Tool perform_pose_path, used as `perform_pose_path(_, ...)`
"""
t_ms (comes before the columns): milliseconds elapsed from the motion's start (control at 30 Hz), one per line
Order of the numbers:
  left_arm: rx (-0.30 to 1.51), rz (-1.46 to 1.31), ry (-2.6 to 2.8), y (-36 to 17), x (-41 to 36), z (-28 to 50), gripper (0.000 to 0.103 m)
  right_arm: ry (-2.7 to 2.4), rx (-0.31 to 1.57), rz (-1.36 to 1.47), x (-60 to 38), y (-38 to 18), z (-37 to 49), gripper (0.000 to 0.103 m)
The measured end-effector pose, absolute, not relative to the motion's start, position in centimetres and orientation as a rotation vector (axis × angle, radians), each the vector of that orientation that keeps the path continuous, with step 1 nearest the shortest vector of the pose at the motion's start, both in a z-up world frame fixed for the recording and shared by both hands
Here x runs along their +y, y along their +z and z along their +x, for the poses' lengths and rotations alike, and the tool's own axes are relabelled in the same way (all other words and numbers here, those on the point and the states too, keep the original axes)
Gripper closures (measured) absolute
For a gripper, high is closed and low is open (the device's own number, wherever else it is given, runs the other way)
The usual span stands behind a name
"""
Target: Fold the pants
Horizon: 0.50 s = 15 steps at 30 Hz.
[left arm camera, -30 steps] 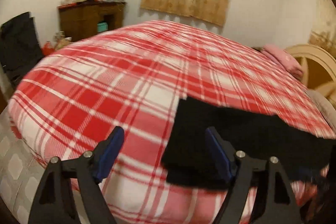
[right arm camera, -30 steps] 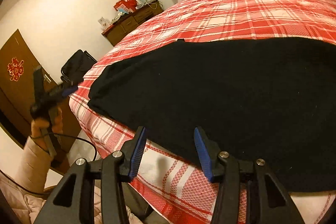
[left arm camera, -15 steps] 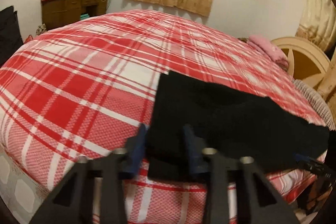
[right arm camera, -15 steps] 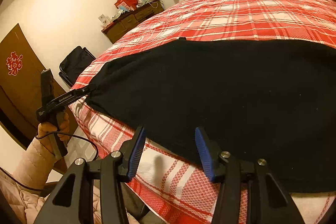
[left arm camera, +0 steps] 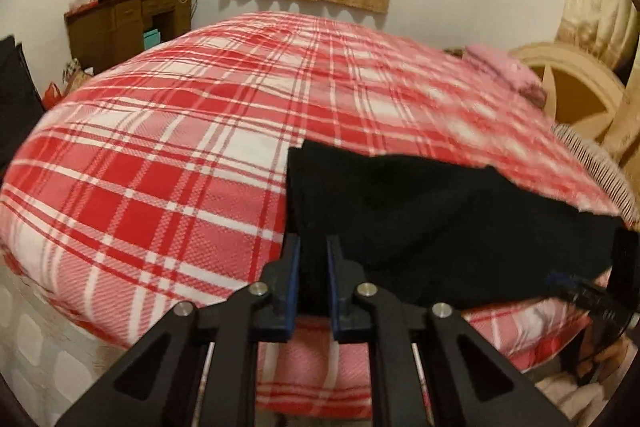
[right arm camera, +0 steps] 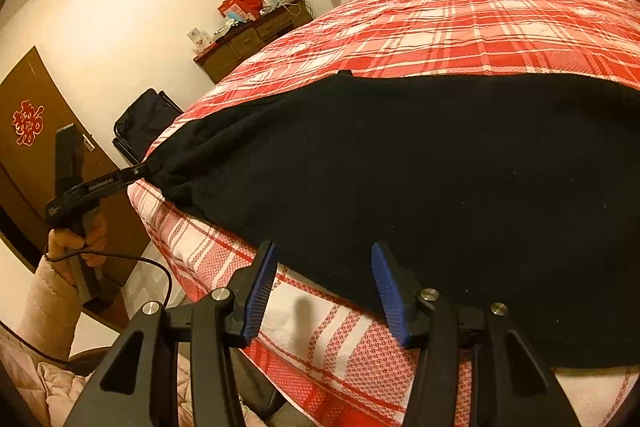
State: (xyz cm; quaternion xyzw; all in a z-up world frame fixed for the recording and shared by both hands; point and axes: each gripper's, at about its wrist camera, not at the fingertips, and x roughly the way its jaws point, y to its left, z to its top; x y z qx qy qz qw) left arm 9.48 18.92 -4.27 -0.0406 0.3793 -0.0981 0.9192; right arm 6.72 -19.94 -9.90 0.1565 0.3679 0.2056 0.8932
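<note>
Black pants (right arm camera: 420,179) spread along the near edge of the plaid bed (left arm camera: 168,155). Left claw (left arm camera: 313,259), wide apart a second ago, just closed, now clamped on the pants' corner. Right claw (right arm camera: 324,267) unchanged: half apart, gripping nothing, over the hem.

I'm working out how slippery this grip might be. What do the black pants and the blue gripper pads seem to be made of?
Black pants: apparently a soft matte knit or fleece; the surface looks fuzzy, shows no sheen, and bunches where the left gripper pinches it.
Blue pads on the right gripper: probably rubber or soft plastic, matte, with a fine ribbed face.
</note>
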Motion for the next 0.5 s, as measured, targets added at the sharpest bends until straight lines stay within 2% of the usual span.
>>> perform_pose_path(100, 0.821, -0.069, -0.157, -6.3, 18.9, 10.5, 0.089, 0.427, 0.765, 0.316, -20.0, -9.8, 6.7, 0.051)
perform_pose_path(233, 0.805, -0.095, -0.088, -6.5, 19.6, 11.7, 0.068, 0.425, 0.773, 0.283, -19.6, -8.7, 6.5, 0.051)
perform_pose_path(367, 0.718, 0.003, 0.035, -3.5, 19.3, 11.8, 0.067, 0.451, 0.674, 0.321, -20.6, -6.6, 5.8, 0.051)
perform_pose_path(500, 0.608, 0.042, -0.054, -1.3, 15.9, 11.0, 0.067, 0.404, 0.691, 0.302, -20.2, -6.9, 7.2, 0.052)
